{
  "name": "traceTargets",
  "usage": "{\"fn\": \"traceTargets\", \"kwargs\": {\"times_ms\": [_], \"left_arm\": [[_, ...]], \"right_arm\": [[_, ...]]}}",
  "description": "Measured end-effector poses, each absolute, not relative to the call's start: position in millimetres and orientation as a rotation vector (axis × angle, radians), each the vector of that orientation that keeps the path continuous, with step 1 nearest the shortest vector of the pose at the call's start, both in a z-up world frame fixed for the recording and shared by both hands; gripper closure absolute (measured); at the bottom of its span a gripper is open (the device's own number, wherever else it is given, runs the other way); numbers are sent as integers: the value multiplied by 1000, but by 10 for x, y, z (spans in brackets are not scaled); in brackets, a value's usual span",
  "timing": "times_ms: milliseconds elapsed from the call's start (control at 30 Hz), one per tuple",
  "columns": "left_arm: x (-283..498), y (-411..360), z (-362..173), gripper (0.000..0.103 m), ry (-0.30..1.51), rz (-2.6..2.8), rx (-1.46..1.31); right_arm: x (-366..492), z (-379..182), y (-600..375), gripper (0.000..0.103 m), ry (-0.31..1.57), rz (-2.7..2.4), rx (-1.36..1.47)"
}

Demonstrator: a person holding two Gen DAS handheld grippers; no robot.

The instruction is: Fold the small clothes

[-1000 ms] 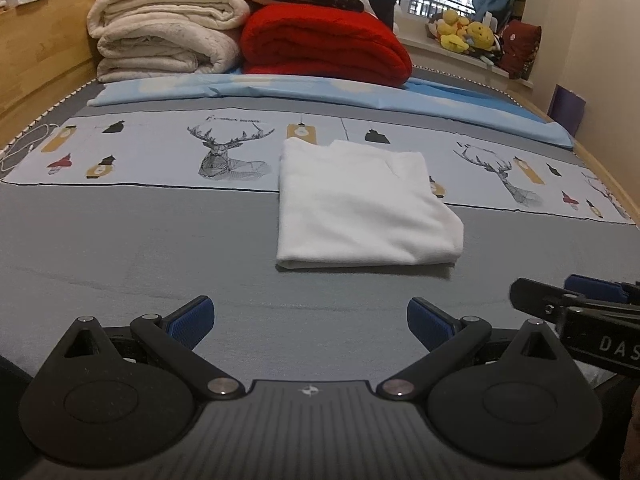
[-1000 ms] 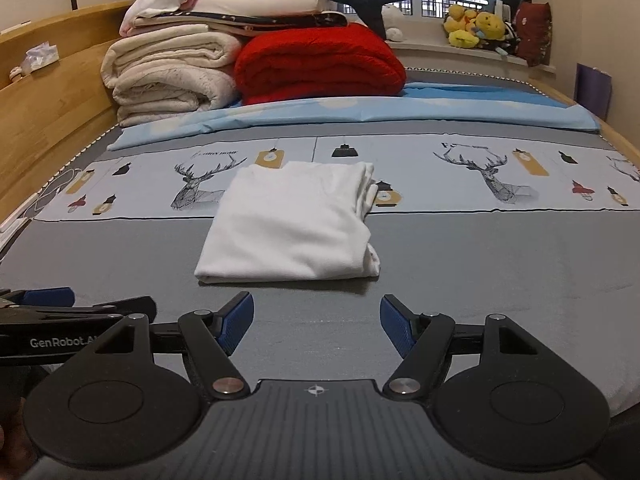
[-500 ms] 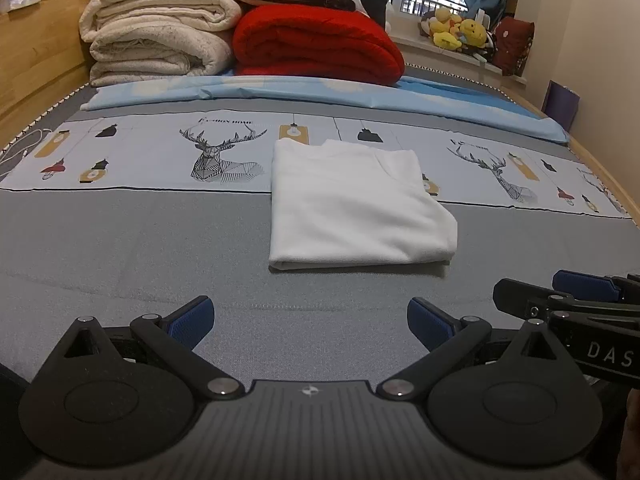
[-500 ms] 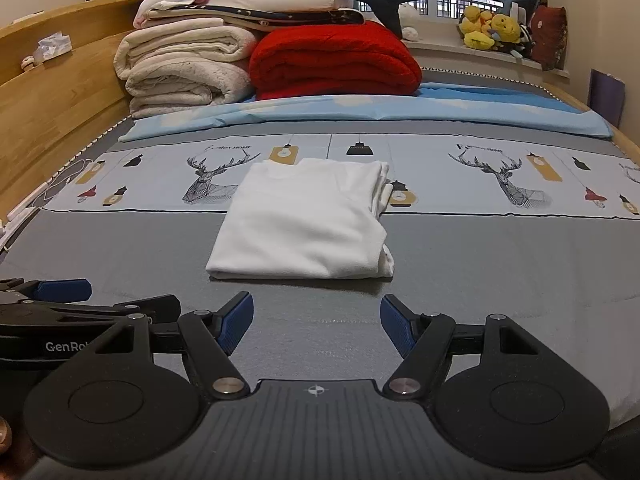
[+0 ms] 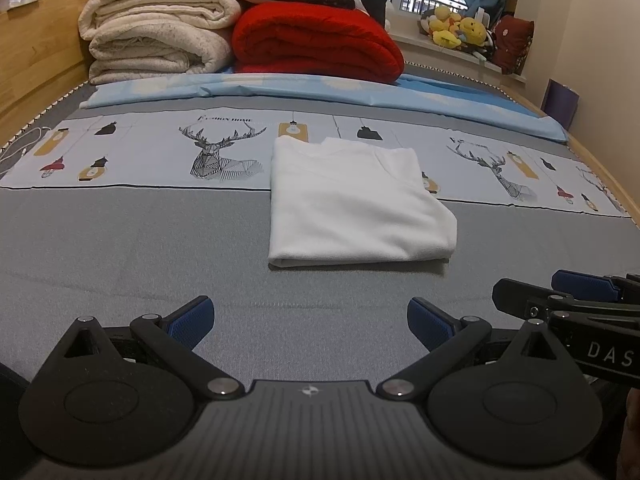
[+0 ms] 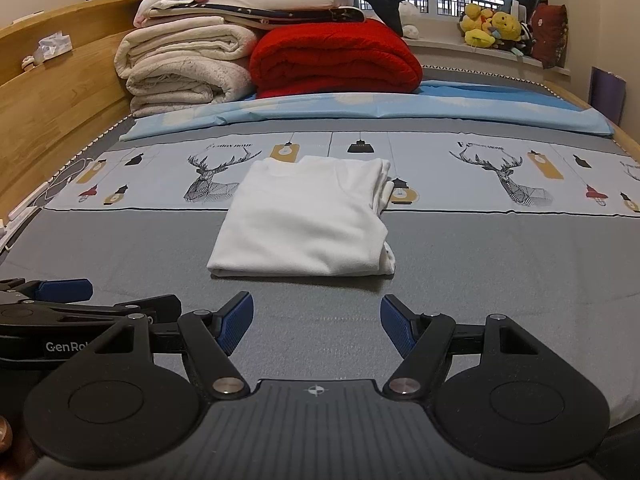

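Observation:
A white garment (image 5: 352,204) (image 6: 308,220) lies folded into a flat rectangle in the middle of the bed, its near fold facing me. My left gripper (image 5: 310,320) hovers open over the grey sheet just short of that fold, nothing between its blue pads. My right gripper (image 6: 316,320) is open too, empty, equally close to the garment's near edge. Each gripper shows in the other's view: the right one (image 5: 560,300) at the far right, the left one (image 6: 80,300) at the far left.
Folded cream blankets (image 5: 156,36) and a red blanket (image 5: 320,44) are stacked at the head of the bed, behind a light blue sheet (image 5: 320,92). A wooden bed frame (image 6: 52,92) runs along the left. Plush toys (image 6: 492,28) sit on the window sill.
Both grippers have eased a little closer to the garment and tilted slightly, so it looks a bit larger. The garment has not moved and both grippers stay open.

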State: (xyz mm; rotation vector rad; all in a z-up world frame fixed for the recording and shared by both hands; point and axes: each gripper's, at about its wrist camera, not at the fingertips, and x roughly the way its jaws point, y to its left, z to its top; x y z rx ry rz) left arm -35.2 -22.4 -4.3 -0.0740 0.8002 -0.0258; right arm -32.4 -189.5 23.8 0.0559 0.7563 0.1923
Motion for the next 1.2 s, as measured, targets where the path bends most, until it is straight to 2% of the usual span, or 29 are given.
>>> {"fn": "traceTargets", "kwargs": {"times_ms": [1200], "left_arm": [[-369,-204,-97,0,809,-32,-76]], "right_arm": [[-336,212,-1887,31,762,196,57]]}}
